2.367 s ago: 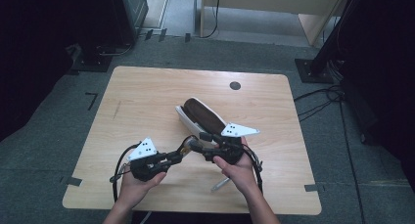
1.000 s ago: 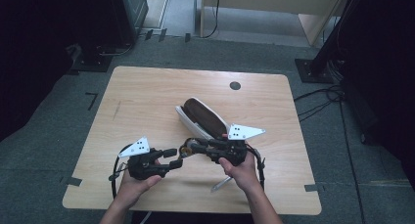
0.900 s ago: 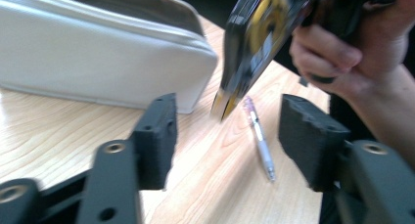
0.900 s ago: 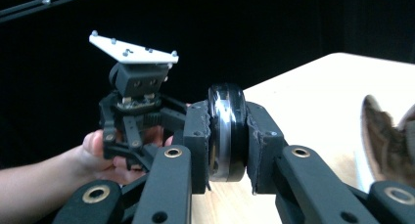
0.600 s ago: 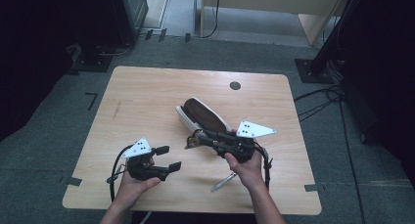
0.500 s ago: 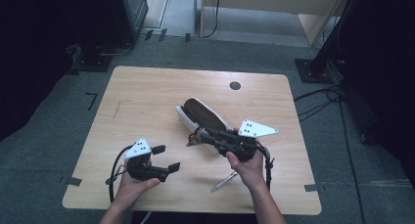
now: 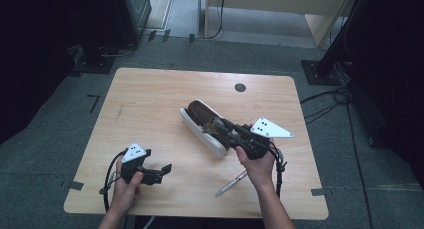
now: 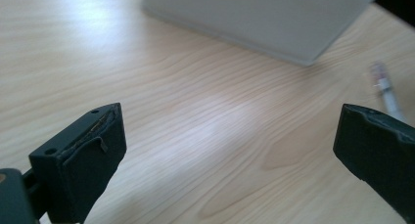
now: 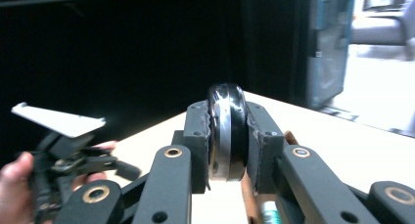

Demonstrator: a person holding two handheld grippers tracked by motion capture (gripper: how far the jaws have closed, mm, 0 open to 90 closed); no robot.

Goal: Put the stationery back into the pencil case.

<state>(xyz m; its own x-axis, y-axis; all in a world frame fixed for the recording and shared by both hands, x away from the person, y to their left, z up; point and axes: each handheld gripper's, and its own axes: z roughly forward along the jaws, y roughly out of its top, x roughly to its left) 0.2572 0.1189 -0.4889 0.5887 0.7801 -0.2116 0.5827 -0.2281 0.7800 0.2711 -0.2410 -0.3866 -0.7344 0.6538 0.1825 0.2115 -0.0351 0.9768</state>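
Observation:
A white case point(image 7: 206, 134) with a brown lining lies open in the middle of the wooden table point(image 7: 150, 99). My right gripper point(image 7: 214, 125) hovers over the case's near end, shut on a glossy black rounded object point(image 9: 226, 106); in the right gripper view both pads point(image 9: 199, 136) press its sides. My left gripper point(image 7: 162, 171) sits low near the front left. Its jaws have just been opening and now stand wide apart in the left gripper view point(image 8: 230, 136), with only bare table between them. The case's white wall point(image 8: 254, 18) lies ahead of them.
A pen point(image 7: 231, 183) lies on the table near the front edge, below my right hand, and shows blurred as the pen point(image 8: 386, 89) at the right of the left gripper view. A small dark disc point(image 7: 240, 87) sits near the far edge. Dark equipment surrounds the table.
My left gripper let go of the dark object both grippers held, opened wide and drew back down and left. My right gripper carried the object up and right over the case.

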